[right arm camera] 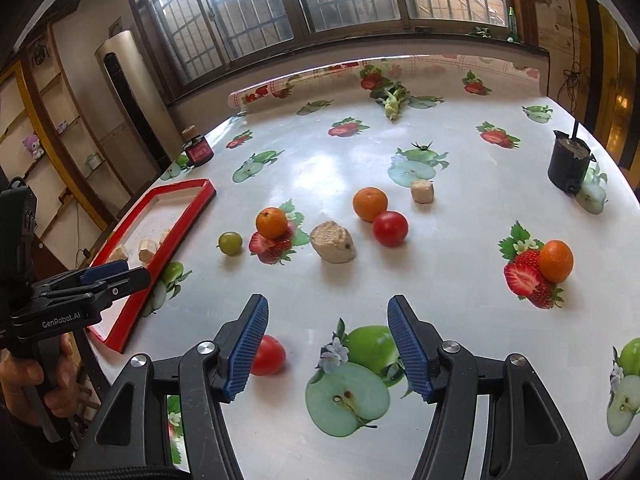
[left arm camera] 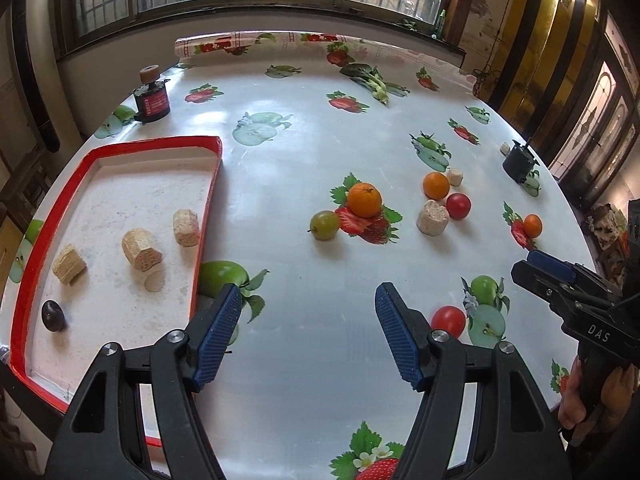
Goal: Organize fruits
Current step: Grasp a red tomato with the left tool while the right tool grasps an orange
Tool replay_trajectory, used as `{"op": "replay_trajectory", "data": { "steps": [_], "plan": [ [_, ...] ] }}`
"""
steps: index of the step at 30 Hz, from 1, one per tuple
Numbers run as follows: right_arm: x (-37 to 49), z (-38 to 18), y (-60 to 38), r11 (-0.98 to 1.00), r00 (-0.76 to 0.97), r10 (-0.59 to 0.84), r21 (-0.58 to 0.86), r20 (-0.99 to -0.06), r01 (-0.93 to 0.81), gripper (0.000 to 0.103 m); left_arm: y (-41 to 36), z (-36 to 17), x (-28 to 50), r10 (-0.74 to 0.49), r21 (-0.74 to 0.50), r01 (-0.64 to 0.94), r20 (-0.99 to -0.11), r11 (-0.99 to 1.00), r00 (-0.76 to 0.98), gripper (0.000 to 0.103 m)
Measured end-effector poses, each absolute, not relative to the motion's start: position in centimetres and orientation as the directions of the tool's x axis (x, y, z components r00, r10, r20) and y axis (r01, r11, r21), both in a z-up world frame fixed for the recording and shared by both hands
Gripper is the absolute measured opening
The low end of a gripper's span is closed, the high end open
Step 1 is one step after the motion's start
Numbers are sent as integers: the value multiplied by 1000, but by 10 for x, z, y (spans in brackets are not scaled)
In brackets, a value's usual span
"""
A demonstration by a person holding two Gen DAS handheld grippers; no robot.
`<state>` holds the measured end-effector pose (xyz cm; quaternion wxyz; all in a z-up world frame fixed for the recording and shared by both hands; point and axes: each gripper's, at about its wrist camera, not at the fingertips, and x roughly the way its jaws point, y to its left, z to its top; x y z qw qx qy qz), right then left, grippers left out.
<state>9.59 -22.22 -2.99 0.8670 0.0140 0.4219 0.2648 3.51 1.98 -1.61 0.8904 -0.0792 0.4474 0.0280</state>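
A red-rimmed tray point(left arm camera: 120, 146) at the table's left holds a dark plum point(left arm camera: 53, 315) and three beige blocks point(left arm camera: 141, 250). Loose on the table are three oranges point(left arm camera: 364, 199) point(left arm camera: 436, 185) point(left arm camera: 532, 225), a green grape point(left arm camera: 325, 224) and two red tomatoes point(left arm camera: 458, 205) point(left arm camera: 448, 319). My left gripper point(left arm camera: 308, 312) is open and empty, just right of the tray. My right gripper point(right arm camera: 328, 324) is open and empty; the near tomato point(right arm camera: 267, 355) sits beside its left finger. The right gripper also shows in the left wrist view point(left arm camera: 536, 266).
Two beige blocks point(right arm camera: 333, 241) point(right arm camera: 422, 191) lie among the fruit. A dark jar point(right arm camera: 197, 147) stands far left, a black pot point(right arm camera: 568, 166) far right, a leafy vegetable point(right arm camera: 393, 100) at the back. The tablecloth carries printed fruit pictures.
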Motion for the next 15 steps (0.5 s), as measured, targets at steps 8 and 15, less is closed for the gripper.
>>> {"op": "replay_trajectory", "data": {
  "steps": [8, 15],
  "plan": [
    [100, -37, -248, 882, 522, 442, 247, -730, -401, 64, -24, -26, 38, -100, -140, -27, -817, 990, 568, 69],
    [109, -46, -286, 913, 547, 396, 254, -737, -318, 64, -64, -41, 43, -153, -137, 69, -841, 988, 519, 69]
  ]
}}
